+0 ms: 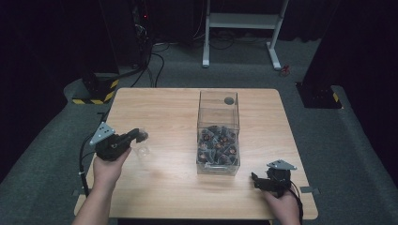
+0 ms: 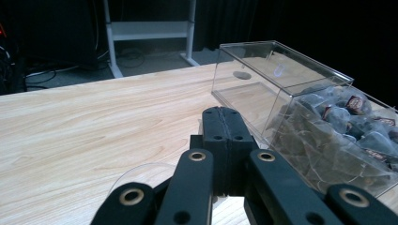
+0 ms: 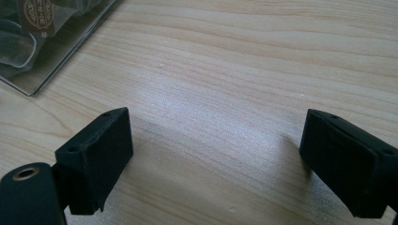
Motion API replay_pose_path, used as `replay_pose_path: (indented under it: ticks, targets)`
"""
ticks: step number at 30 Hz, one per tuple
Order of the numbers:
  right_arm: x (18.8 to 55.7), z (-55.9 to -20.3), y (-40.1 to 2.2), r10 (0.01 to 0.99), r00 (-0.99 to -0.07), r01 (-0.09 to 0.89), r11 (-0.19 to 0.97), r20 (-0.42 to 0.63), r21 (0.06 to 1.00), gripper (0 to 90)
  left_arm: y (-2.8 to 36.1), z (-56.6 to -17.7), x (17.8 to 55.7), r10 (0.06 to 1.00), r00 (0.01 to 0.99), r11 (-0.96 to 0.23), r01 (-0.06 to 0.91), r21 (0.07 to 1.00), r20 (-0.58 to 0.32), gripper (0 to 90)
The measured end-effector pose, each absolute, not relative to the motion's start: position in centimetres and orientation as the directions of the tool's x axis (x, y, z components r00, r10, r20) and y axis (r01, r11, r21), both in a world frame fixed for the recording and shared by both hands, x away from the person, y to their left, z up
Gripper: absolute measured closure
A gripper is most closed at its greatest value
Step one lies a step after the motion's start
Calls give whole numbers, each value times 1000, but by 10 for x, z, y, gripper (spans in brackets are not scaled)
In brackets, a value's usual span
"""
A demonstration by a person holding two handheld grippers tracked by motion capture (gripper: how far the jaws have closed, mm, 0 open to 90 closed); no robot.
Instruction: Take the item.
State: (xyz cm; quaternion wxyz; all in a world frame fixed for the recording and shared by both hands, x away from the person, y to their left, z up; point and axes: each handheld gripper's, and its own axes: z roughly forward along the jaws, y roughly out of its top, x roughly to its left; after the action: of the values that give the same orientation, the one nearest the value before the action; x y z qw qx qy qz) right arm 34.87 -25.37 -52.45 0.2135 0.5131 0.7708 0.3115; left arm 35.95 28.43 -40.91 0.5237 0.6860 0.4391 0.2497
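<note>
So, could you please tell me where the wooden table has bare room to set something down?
Free: the wooden table left of the clear plastic box, beyond the left gripper; also the near middle between both grippers. Tighter: the strip from box to right gripper.

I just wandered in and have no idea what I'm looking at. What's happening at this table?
A person sits at a wooden table with a hand-held gripper in each hand. A clear box in the middle holds small wrapped packets at its near end. The left hand-held gripper has its jaws closed, with a small clear cup on the table just below it. The right hand-held gripper rests open near the box's corner, holding nothing.
</note>
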Motion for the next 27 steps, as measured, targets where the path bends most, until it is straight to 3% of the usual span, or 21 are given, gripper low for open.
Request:
replay_pose_path:
  ticks: [27]
  targets:
    - [348, -524, -254, 924, -381, 659, 278, -8, 699, 99, 298, -425, 365, 890, 438, -55, 378, 924, -126, 899]
